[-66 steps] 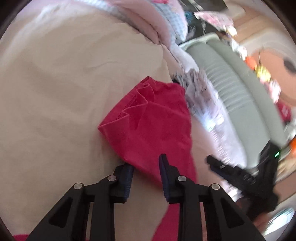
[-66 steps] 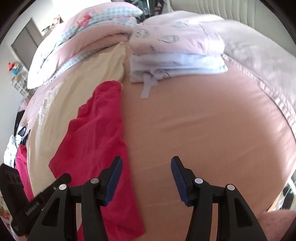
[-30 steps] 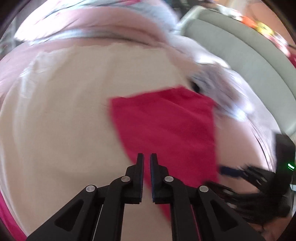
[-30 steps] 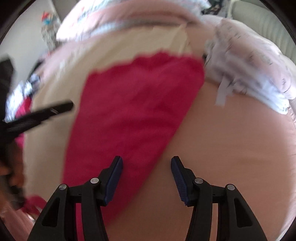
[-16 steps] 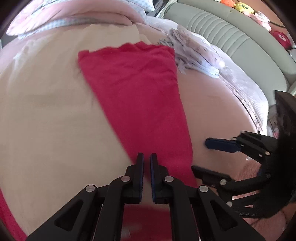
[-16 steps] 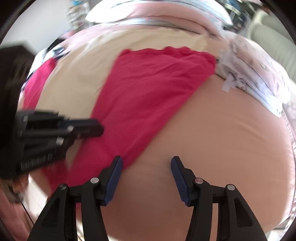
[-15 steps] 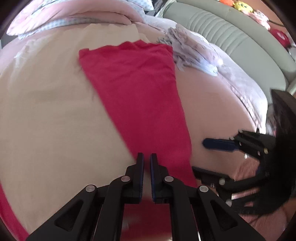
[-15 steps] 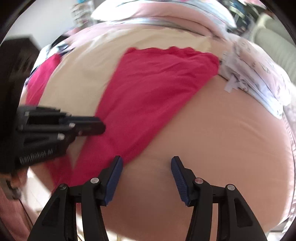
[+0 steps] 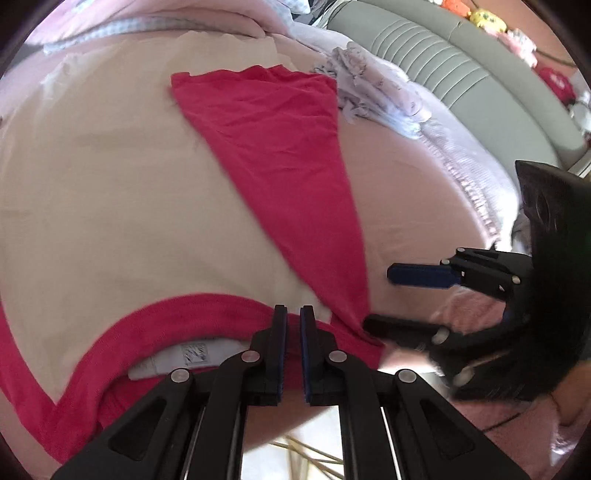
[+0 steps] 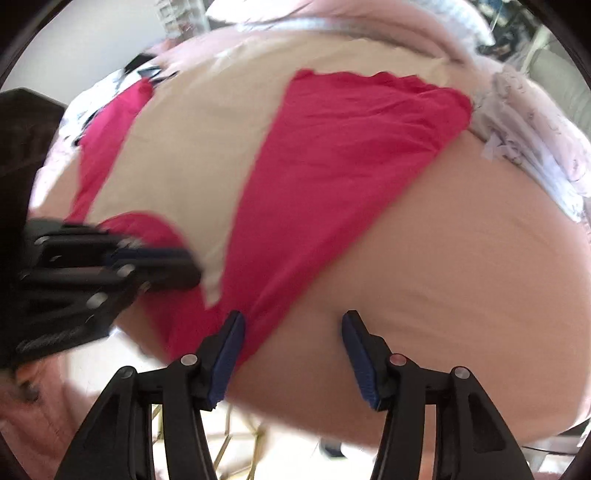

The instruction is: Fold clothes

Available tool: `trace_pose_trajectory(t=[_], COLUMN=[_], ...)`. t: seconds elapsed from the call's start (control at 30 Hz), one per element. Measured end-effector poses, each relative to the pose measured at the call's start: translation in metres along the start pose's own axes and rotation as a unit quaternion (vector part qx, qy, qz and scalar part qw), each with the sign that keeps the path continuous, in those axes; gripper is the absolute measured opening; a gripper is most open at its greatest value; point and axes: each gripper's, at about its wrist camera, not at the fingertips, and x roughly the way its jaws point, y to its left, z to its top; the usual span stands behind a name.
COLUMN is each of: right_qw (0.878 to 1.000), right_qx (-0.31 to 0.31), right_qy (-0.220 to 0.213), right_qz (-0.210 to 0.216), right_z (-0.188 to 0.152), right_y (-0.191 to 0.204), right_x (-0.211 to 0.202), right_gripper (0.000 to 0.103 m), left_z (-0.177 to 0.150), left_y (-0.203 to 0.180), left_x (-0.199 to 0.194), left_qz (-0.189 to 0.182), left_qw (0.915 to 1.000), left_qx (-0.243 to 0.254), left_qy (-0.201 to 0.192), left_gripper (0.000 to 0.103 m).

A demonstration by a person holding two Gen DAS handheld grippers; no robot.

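I am looking down at a bed [image 10: 461, 266] covered in a pink sheet, with a grey-green ribbed headboard [image 9: 454, 74] behind it and pink bedding [image 9: 155, 22] heaped along the far side. A large cream cloth [image 9: 103, 192] lies spread over the left part of the mattress. On top of it and the sheet lies the red garment [image 9: 280, 147], stretched out in a long wedge from its scalloped far hem down to the near edge of the bed, where a red neckline with a white label [image 9: 184, 354] curves in front of my left tool. Beside the far hem sits a stack of folded pale printed clothes [image 10: 532, 125]. My left gripper [image 9: 293, 317] is clamped tight, its pads at the red neckline band; I cannot tell for sure how much fabric is pinched between them. My right gripper [image 10: 293, 325] stands spread apart, grasping nothing, its left pad at the garment's near edge, the right over bare sheet.
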Motion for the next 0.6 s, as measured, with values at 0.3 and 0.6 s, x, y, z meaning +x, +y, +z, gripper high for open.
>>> trace_pose_trajectory(t=[0.3, 0.6], right_qw=[0.984, 0.962], right_qx=[0.149, 0.261], right_qy=[-0.086, -0.085], right_qz=[-0.054, 0.001], right_z=[0.089, 0.145], right_y=[-0.101, -0.149], right_x=[-0.020, 0.059], right_gripper=[0.054, 0.054], left_z=[0.018, 0.020], left_y=[0.010, 0.009], left_x=[0.017, 0.026], left_qz=[-0.069, -0.104], left_qw=[0.9927, 0.9899], left_qx=[-0.098, -0.093], left_qy=[-0.018, -0.025], left_gripper=[0.030, 0.035])
